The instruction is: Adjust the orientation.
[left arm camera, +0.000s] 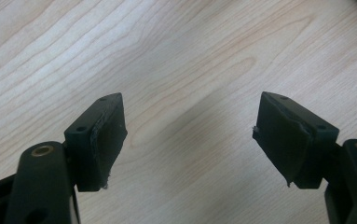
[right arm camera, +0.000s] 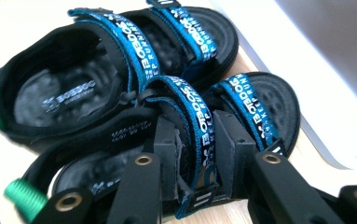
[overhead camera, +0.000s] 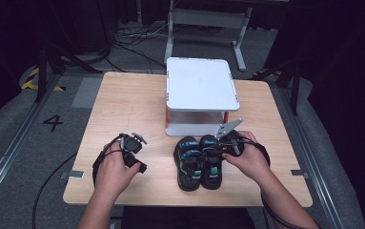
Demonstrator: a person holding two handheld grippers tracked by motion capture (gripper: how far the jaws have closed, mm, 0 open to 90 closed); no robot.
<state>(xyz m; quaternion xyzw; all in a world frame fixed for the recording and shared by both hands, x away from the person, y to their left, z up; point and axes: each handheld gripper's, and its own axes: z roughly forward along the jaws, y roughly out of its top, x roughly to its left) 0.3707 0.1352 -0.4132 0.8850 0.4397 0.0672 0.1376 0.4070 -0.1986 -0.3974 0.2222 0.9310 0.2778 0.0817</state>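
Two black sandals with blue lettered straps lie side by side on the wooden table (overhead camera: 123,105), toes toward a white shelf. In the right gripper view my right gripper (right arm camera: 195,135) is shut on the blue middle strap (right arm camera: 198,114) of the nearer sandal (right arm camera: 260,100). The other sandal (right arm camera: 73,88) lies just beyond it. From above, that gripper (overhead camera: 222,145) sits over the right sandal (overhead camera: 212,167), with the left sandal (overhead camera: 188,164) touching it. My left gripper (overhead camera: 140,166) hovers left of the pair. Its jaws stand wide apart over bare wood, left gripper (left arm camera: 190,135) open and holding nothing.
A white two-level shelf (overhead camera: 201,83) with red posts stands at the table's middle back, its base just beyond the sandals' toes. The shelf's white edge (right arm camera: 306,70) runs close along the sandals. Green heel loops (right arm camera: 24,198) point toward the person. Cables lie on the floor behind.
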